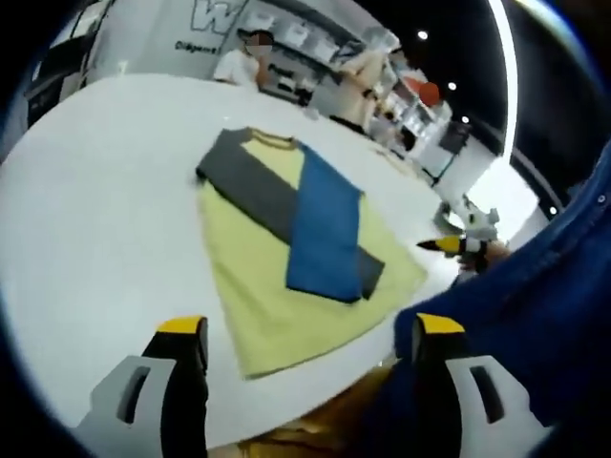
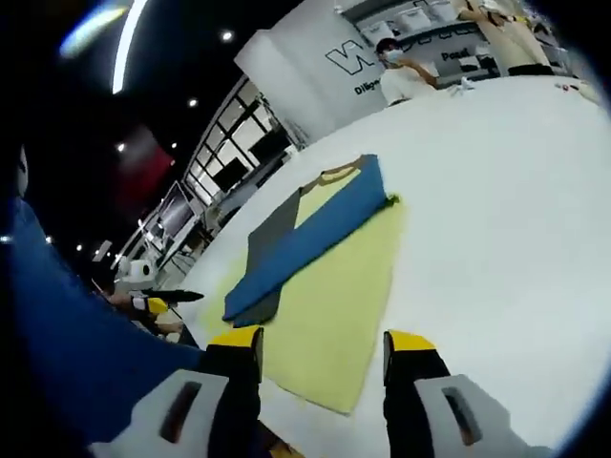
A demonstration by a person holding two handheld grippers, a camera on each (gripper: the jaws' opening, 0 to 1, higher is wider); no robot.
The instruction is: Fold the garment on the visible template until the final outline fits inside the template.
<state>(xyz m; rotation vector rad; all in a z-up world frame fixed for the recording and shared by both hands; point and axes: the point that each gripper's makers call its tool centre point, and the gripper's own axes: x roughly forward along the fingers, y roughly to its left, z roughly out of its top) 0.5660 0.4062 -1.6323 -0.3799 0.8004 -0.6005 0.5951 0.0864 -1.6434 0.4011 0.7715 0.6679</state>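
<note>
A yellow T-shirt point(image 1: 277, 305) lies flat on the white table point(image 1: 95, 210), its grey sleeve point(image 1: 243, 176) and blue sleeve point(image 1: 325, 229) folded across the chest, blue on top. My left gripper point(image 1: 310, 329) hovers open above the shirt's hem near the table edge, with nothing between its jaws. In the right gripper view the same shirt point(image 2: 353, 286) runs away from me, with the blue sleeve point(image 2: 315, 239) over the grey one point(image 2: 267, 239). My right gripper point(image 2: 323, 342) is open over the hem corner. Each gripper also appears from the side in the other's view: the right gripper point(image 1: 456, 245), the left gripper point(image 2: 158, 303).
The person's blue sleeve point(image 1: 535, 315) fills the near side by the table edge point(image 2: 57, 315). Bare white tabletop point(image 2: 516, 210) spreads around the shirt. A person in a white top point(image 1: 239, 62) stands beyond the far edge, in front of shelves point(image 1: 315, 38).
</note>
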